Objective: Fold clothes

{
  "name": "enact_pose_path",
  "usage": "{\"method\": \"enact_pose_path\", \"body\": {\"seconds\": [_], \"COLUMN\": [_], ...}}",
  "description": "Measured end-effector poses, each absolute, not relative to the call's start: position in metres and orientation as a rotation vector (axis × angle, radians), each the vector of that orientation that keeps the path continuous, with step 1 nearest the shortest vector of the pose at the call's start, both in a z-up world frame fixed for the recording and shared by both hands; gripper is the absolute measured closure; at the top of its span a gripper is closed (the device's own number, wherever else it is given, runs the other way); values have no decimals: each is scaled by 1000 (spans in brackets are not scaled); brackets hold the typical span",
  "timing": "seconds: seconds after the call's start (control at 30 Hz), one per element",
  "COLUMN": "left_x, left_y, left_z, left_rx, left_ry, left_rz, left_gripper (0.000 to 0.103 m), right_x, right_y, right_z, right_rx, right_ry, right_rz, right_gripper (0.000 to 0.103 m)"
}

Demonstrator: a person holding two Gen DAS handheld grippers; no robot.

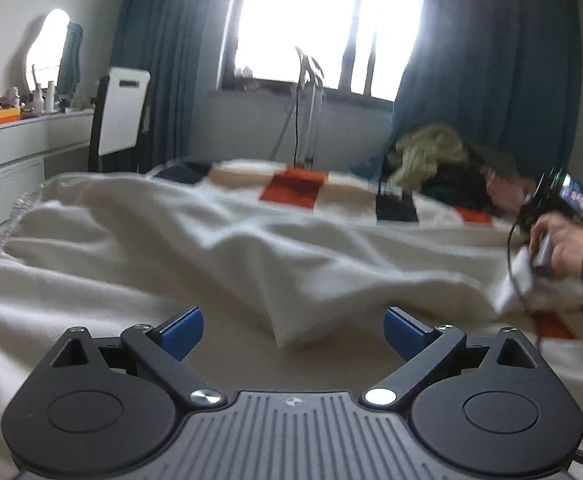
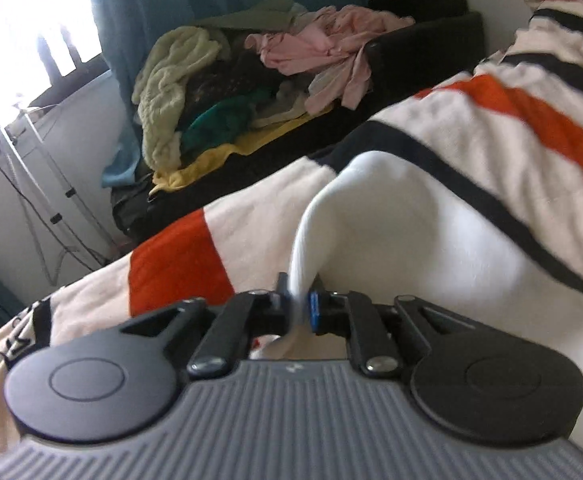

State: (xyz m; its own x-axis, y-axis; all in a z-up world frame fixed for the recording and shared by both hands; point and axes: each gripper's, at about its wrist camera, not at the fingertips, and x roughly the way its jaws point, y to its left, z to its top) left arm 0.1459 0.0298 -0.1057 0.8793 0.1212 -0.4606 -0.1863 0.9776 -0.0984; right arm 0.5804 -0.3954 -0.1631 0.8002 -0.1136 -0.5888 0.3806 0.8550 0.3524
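Two grippers, one white garment (image 1: 219, 248), spread rumpled across the striped blanket (image 1: 295, 192) on the bed.

Left wrist view: your left gripper (image 1: 293, 330) hangs low over the near part of the cloth, tilted a bit down, jaws wide apart w/ nothing between the blue pads (image 1: 183, 334). A peaked fold sits just ahead of them. The fabric looks soft, light and limp: it'll drape and sag, not hold shape, so take it at an edge or corner, not mid-panel, or you'll bunch several layers. Toward the bed's right edge you can see your right hand (image 1: 559, 248) wrapped on its gripper handle, low over the cloth; blurred, so contact isn't readable from here. Clothes pile (image 1: 431, 152) lies beyond the far right corner.

Right wrist view: your right gripper (image 2: 299, 308) points down at the blanket w/ a thin strip of the white garment (image 2: 411, 232) running between the pads. Jaws nearly together, but whether they pinch the strip or sit slack around it I can't tell; pic's blurred. The strip rises from the jaws and widens into the main body lying on the blanket. Thin, slick-looking knit could slide out, so I'd grip a doubled hem. Unfolded pile (image 2: 251, 80) waits on the dark sofa (image 2: 431, 40) past the bed's far edge.
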Motion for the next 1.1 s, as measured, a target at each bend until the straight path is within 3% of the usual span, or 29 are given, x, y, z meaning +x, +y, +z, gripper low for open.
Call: {"method": "enact_pose_path", "body": {"seconds": [0.03,0.13,0.3,0.57,0.63,0.8,1.1], "left_x": [149,155,150,118,108,94,106], "left_y": [29,30,30,8,-3,-26,-35], "left_z": [-109,-118,-118,-103,-101,-103,-122], "left_rx": [-140,-136,-132,-70,-41,11,42], "left_ry": [485,514,501,470,481,509,540], "left_rz": [158,159,176,142,112,73,65], "left_gripper": [5,5,5,5,5,5,5], "right_x": [582,567,483,353,349,346,385], "right_y": [-400,-411,-425,-490,-496,-495,-512], "right_z": [-166,-162,-144,-200,-210,-221,-237], "right_rx": [508,601,616,978,981,923,1049], "right_ry": [600,602,442,415,506,500,420], "right_rz": [-253,-196,-90,-146,-165,-115,-59], "right_gripper": [62,35,36,35,43,60,68]}}
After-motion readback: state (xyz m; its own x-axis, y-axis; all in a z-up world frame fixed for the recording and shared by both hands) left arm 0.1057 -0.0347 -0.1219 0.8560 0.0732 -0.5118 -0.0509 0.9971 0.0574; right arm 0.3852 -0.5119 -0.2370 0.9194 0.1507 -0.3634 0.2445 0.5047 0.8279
